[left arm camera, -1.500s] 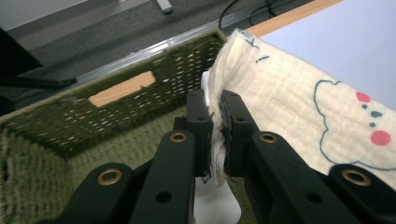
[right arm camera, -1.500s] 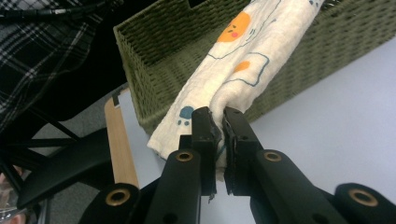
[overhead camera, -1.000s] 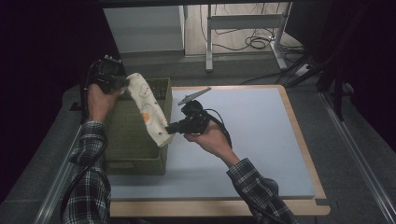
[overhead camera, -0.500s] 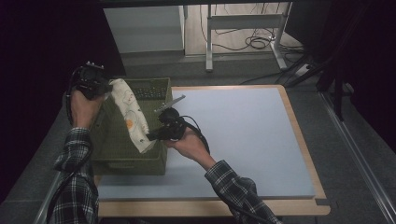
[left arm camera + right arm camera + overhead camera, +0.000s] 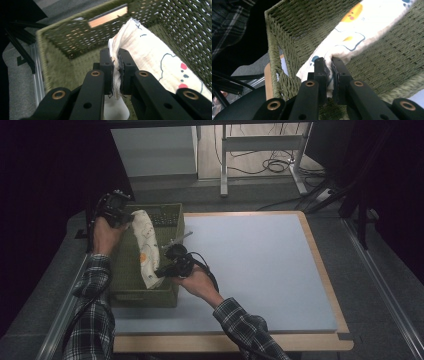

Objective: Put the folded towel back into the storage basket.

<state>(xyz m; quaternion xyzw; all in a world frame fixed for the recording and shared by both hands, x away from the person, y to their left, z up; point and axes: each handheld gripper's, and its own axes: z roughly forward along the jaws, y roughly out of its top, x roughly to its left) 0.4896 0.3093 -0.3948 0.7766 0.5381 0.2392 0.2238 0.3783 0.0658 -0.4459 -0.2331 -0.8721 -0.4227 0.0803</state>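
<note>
In the high view the person's plaid sleeves come in at the lower left of the frame. The right gripper sits left of centre, at the near right rim of the basket, its fingers clamped on the lower end of the cloth. In the right gripper view the fingers pinch a fold of that cloth at centre frame, with woven green wall behind and to the right — the cloth runs off toward the upper right, printed with yellow and blue figures.

The cloth stretches up and left across the open basket, which stands on the left edge of the desk. At its far end the left gripper holds it, in the upper left of the high view, over the basket's far left corner. In the left gripper view the fingers are shut on the cloth's edge at centre frame — the cloth hangs inside the basket, its slotted far wall across the top.
</note>
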